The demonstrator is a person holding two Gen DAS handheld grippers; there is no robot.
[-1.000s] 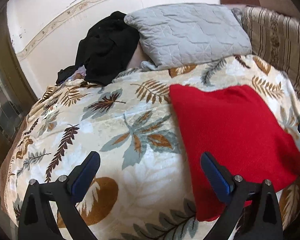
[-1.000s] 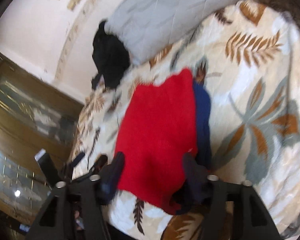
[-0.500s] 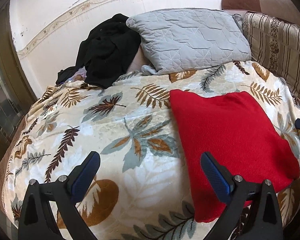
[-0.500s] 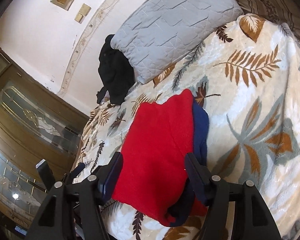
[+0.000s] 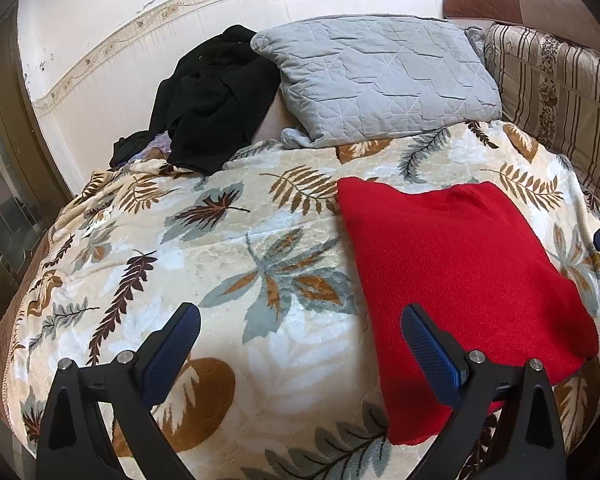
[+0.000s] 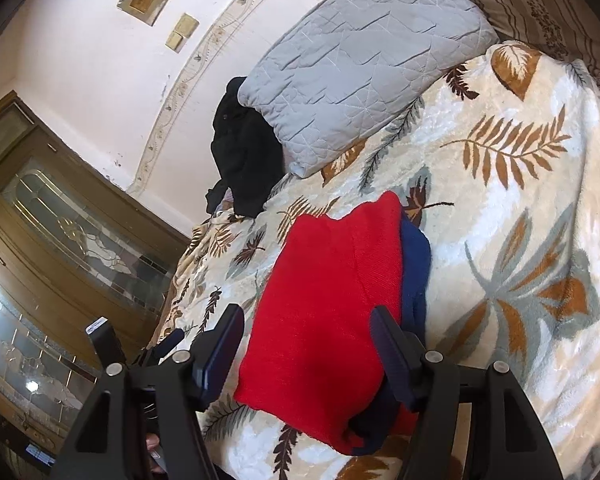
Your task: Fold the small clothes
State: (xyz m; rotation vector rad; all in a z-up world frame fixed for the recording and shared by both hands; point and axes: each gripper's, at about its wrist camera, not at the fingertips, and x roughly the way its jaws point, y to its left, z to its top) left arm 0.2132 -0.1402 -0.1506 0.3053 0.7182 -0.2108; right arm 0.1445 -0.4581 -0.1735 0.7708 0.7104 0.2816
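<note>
Moved: right gripper has pulled back; view now sharp.
Garments: one red knit atop one navy piece.
Pillows: one grey.
Claws: left gripper and right both spread, empty.

Right gripper hangs wide open above the folded red garment, navy layer peeking out on the leaf-print blanket.

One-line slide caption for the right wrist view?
Open right gripper above a folded red garment with navy fabric showing beneath, on a leaf-print blanket.
</note>
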